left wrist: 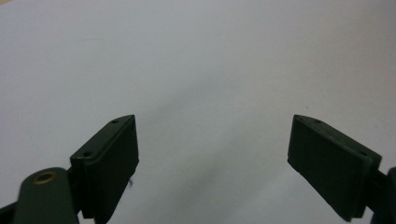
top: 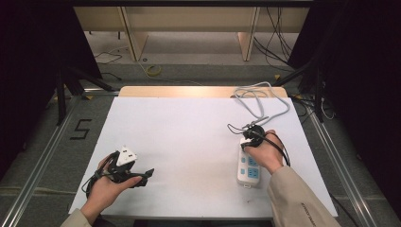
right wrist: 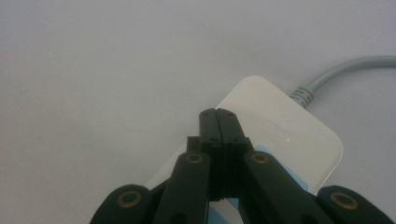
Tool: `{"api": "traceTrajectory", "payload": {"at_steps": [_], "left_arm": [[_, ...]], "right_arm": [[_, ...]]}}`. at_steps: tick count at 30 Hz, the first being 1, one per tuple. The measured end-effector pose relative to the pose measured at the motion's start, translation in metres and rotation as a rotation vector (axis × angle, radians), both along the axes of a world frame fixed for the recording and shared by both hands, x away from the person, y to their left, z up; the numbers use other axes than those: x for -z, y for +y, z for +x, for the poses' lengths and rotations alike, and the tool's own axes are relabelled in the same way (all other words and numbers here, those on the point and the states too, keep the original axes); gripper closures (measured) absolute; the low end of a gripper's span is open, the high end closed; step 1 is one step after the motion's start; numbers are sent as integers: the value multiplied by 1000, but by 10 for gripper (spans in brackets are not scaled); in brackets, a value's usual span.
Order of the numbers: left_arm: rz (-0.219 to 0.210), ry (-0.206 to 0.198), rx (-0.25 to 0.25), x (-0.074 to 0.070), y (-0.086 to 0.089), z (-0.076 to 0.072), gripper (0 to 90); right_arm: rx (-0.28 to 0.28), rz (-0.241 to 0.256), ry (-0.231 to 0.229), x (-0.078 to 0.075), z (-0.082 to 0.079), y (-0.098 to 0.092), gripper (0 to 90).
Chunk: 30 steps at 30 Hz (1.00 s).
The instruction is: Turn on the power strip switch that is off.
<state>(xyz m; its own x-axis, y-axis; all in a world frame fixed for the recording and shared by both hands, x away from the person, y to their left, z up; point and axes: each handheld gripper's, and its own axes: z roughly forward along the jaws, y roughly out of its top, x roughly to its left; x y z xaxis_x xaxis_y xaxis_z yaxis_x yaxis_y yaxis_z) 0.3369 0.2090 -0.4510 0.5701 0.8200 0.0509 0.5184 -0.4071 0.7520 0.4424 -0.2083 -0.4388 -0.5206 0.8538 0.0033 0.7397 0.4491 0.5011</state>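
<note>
A white power strip [top: 248, 171] with blue sockets lies lengthwise on the right of the white table [top: 189, 142]. Its grey cable [top: 263, 101] loops away toward the far right corner. My right gripper [top: 249, 136] is held over the strip's far end, jaws shut with nothing between them. In the right gripper view the shut tips [right wrist: 218, 112] sit just above the strip's [right wrist: 289, 135] top face, near where the cable [right wrist: 336, 72] enters. My left gripper [top: 145, 176] rests low at the near left, open, its jaws [left wrist: 212, 122] spread wide over bare white table.
A wooden strip [top: 198, 91] shows along the table's far edge. On the floor to the left is a black "5" mark [top: 81, 128]. Stand legs [top: 61, 90] and loose cables [top: 153, 70] lie beyond the table; a metal rail [top: 331, 151] runs along the right.
</note>
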Motion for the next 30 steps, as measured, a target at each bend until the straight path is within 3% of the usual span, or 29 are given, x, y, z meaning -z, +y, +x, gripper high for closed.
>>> {"api": "traceTrajectory", "payload": {"at_steps": [30], "left_arm": [[-3, 0, -3, 0, -1, 0, 160]], "right_arm": [[16, -5, -4, 2, -1, 2, 900]]}}
